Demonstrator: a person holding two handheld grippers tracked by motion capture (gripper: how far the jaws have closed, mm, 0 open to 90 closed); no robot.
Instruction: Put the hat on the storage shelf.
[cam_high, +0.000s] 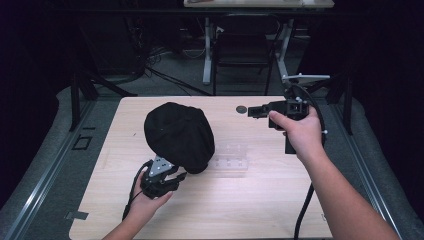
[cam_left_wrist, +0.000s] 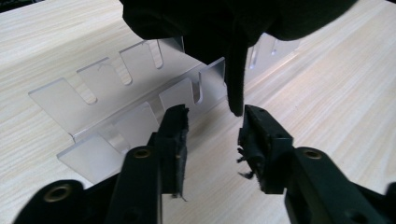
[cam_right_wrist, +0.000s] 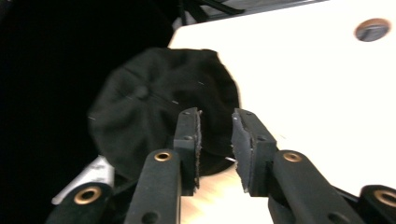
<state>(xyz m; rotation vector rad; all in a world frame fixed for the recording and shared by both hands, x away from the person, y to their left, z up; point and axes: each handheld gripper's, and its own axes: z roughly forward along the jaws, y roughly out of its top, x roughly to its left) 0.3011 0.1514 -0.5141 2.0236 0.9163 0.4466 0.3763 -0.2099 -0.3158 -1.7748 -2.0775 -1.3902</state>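
Left gripper (cam_high: 172, 176), lower left of centre in the high view: jaws apart, nothing clamped; a flap of the black cap (cam_high: 179, 135) hangs just at its right pad. Cap sits left of centre on the wooden table (cam_high: 260, 200), over the clear slotted rack (cam_high: 231, 159). Right gripper (cam_high: 252, 111), upper right: jaws apart, empty, pointing at the cap.

A black cap (cam_high: 179, 135) sits crown-up over a clear slotted acrylic stand (cam_left_wrist: 116, 93).

Black cap (cam_high: 179, 135), clear plastic rack (cam_left_wrist: 126, 88), pale wood-grain table (cam_high: 260, 195) — black grippers, grey plate (cam_high: 159, 166) on the left one.
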